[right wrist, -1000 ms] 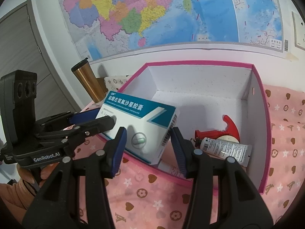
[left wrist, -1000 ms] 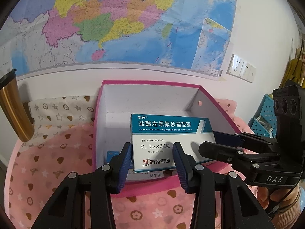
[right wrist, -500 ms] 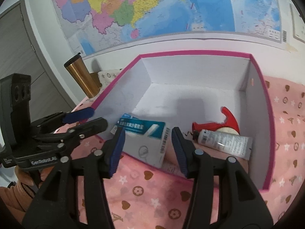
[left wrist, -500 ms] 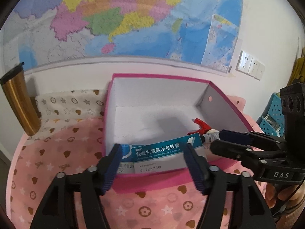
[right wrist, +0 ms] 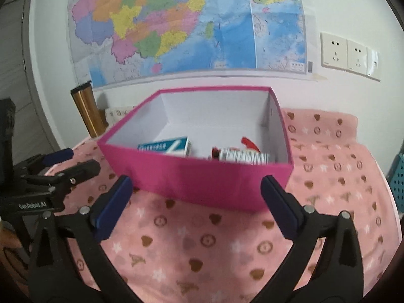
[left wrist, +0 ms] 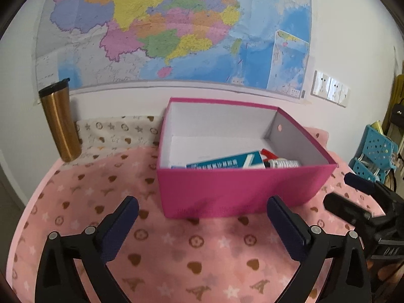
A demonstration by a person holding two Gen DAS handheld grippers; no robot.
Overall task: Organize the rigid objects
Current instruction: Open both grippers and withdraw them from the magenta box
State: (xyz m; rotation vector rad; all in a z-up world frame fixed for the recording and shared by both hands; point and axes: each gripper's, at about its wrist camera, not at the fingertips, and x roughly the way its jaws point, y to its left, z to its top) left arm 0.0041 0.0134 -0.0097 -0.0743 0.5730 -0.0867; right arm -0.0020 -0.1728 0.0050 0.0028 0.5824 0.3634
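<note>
A pink open-top box (left wrist: 242, 189) (right wrist: 199, 179) stands on the pink patterned cloth. Inside it lie a teal and white medicine carton (left wrist: 227, 162) (right wrist: 166, 146), a white tube (left wrist: 284, 163) (right wrist: 243, 156) and a red item (right wrist: 248, 142). My left gripper (left wrist: 202, 224) is open and empty, in front of the box's near wall and clear of it. My right gripper (right wrist: 195, 202) is open and empty, also just in front of the box. Each gripper shows at the edge of the other's view, the right one (left wrist: 358, 192) and the left one (right wrist: 68, 164).
A gold tumbler (left wrist: 60, 123) (right wrist: 87, 109) stands at the back left by the wall. A map and wall sockets (right wrist: 348, 54) hang behind. A blue perforated basket (left wrist: 373, 156) sits off the table's right side. The cloth (left wrist: 176, 252) covers the table.
The medicine carton went from held above the box to lying inside it. Both grippers opened wide and drew back out of the box to its front.
</note>
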